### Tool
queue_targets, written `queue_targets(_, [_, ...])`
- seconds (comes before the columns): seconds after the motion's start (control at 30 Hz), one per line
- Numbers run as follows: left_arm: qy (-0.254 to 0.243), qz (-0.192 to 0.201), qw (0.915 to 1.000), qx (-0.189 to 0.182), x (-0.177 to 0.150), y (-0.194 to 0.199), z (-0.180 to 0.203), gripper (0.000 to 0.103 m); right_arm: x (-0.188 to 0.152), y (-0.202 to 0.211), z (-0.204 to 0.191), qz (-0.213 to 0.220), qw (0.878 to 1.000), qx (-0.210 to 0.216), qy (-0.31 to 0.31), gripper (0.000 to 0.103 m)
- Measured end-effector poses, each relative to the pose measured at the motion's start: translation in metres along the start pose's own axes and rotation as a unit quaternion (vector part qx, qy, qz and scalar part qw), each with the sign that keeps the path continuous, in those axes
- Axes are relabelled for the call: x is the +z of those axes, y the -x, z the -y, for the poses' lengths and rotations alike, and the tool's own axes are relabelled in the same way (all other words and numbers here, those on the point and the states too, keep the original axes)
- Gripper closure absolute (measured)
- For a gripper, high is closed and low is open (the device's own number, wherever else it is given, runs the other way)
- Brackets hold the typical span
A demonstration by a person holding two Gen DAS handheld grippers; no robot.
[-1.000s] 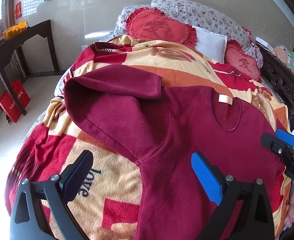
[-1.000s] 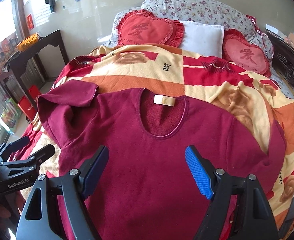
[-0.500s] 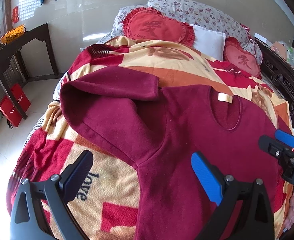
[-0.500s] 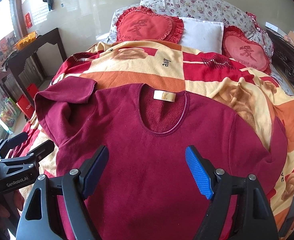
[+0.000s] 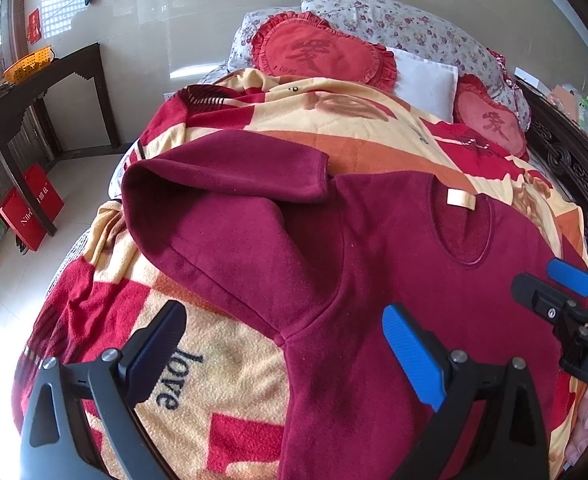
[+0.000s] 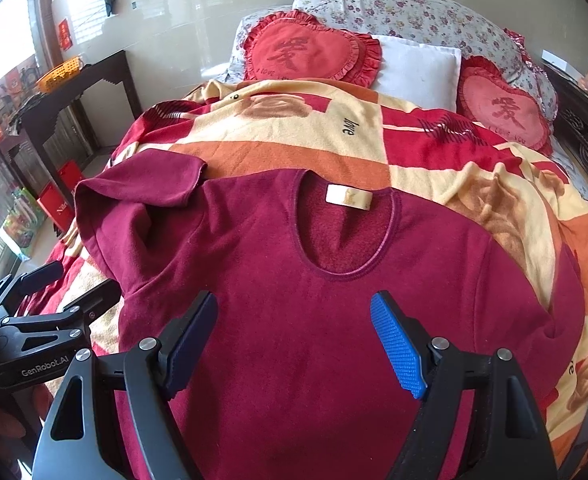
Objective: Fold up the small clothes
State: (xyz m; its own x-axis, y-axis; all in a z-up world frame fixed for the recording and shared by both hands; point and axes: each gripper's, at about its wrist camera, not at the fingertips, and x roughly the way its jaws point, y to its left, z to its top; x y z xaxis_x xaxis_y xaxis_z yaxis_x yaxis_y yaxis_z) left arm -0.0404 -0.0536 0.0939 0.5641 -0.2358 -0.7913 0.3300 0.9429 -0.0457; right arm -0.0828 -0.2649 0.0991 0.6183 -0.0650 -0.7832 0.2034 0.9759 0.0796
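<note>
A dark red shirt (image 6: 314, 320) lies spread face-up on the patterned fleece blanket (image 6: 277, 128) that covers the bed, its round neckline and pale neck label (image 6: 349, 197) pointing toward the pillows. Its left sleeve (image 5: 229, 216) is folded back over itself near the blanket's edge, the cuff end lying flat on top, while the other sleeve (image 6: 542, 300) drapes down toward the far side of the bed. The left gripper (image 5: 281, 344) hovers above the shirt's underarm seam, fingers spread wide and holding nothing — one dark finger over the blanket where the word "love" is printed, the blue-padded one over the shirt's body. The right gripper (image 6: 294, 332) hangs over the chest of the shirt just below the neckline, its fingers likewise spread apart and empty. At the head of the bed sit two red heart-shaped cushions (image 6: 306, 54) with a white pillow (image 6: 418, 68) between them, all resting against a floral pillow (image 6: 406, 16). Beside the bed on the left stands a dark wooden side table (image 5: 53, 80) carrying an orange basket (image 5: 27, 65), with red bags (image 5: 33, 208) on the floor under it
</note>
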Motion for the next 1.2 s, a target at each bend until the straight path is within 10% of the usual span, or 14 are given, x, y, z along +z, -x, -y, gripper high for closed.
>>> queue_targets(0.87, [0.079, -0.051, 0.9940, 0.056, 0.010, -0.077, -0.087, 0.003, 0.087, -0.138, -0.071, -0.049, 0.988, 0.145, -0.025, 0.054])
queue_targets(1.2, [0.071, -0.049, 0.9942, 0.064, 0.005, -0.087, -0.088, 0.003, 0.097, -0.173, -0.083, -0.047, 0.987, 0.149, -0.048, 0.103])
